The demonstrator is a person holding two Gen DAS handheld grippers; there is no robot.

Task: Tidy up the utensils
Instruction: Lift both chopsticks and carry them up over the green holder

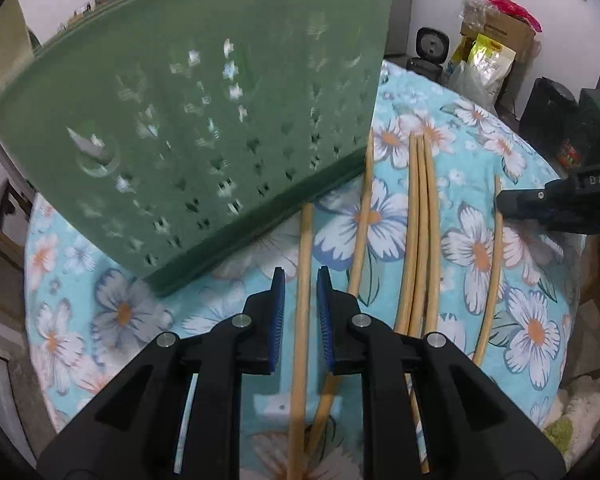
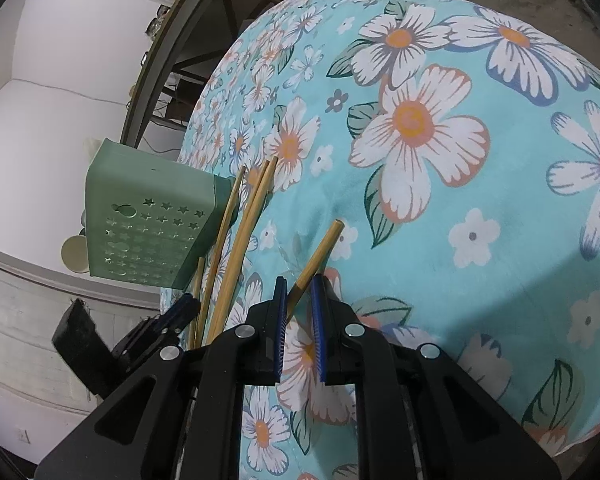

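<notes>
Several wooden chopsticks lie on the floral cloth table (image 1: 480, 240). My left gripper (image 1: 301, 276) is open, its blue pads astride one chopstick (image 1: 303, 280) without touching it. A bundle of chopsticks (image 1: 420, 232) lies to its right. A green perforated utensil holder (image 1: 204, 128) stands at the left. My right gripper (image 2: 300, 284) is open around the end of a lone chopstick (image 2: 318, 254); this chopstick shows in the left wrist view (image 1: 492, 280). The holder (image 2: 148, 216) and the bundle (image 2: 240, 240) lie left of it.
Beyond the table's far edge are a black device (image 1: 432, 46), bags and a cardboard box (image 1: 496, 40). My right gripper's body (image 1: 560, 204) enters the left wrist view at the right. My left gripper (image 2: 156, 324) shows in the right wrist view.
</notes>
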